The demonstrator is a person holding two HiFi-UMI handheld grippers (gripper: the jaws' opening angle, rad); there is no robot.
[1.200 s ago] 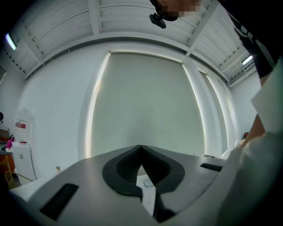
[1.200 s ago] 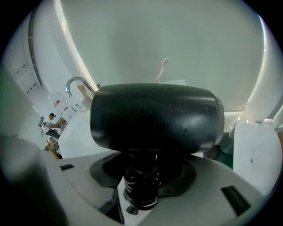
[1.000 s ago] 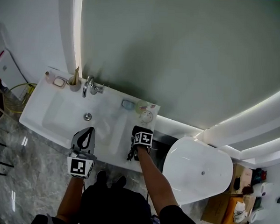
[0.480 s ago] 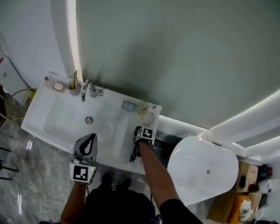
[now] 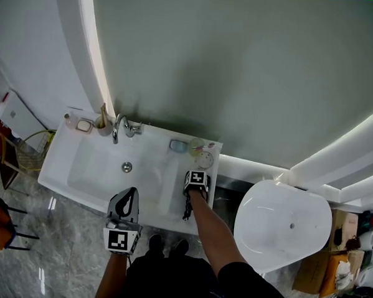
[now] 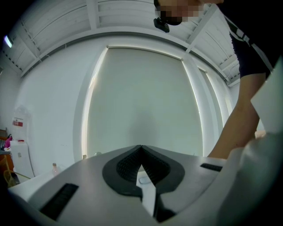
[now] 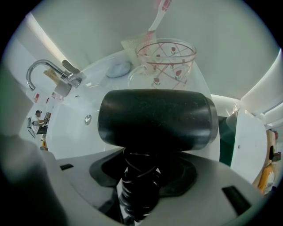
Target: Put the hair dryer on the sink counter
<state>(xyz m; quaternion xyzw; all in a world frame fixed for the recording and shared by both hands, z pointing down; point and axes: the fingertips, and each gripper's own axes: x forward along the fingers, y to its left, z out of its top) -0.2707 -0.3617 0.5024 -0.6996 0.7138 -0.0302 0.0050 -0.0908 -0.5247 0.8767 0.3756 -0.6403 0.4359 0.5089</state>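
Right gripper [image 7: 139, 176] is clamped on the cord-wrapped handle of the dryer [image 7: 154, 117], its black barrel lying crosswise over the counter's [image 5: 174, 174] right end, just short of the cup [image 7: 166, 59]. Whether it touches the counter I cannot tell. Left gripper [image 6: 141, 152], jaws together and empty, hangs over the sink's [image 5: 95, 171] front edge.

Soft light comes from a glowing strip [image 5: 94, 47]; gripper views bulge, corners black, close parts seemingly blurred.
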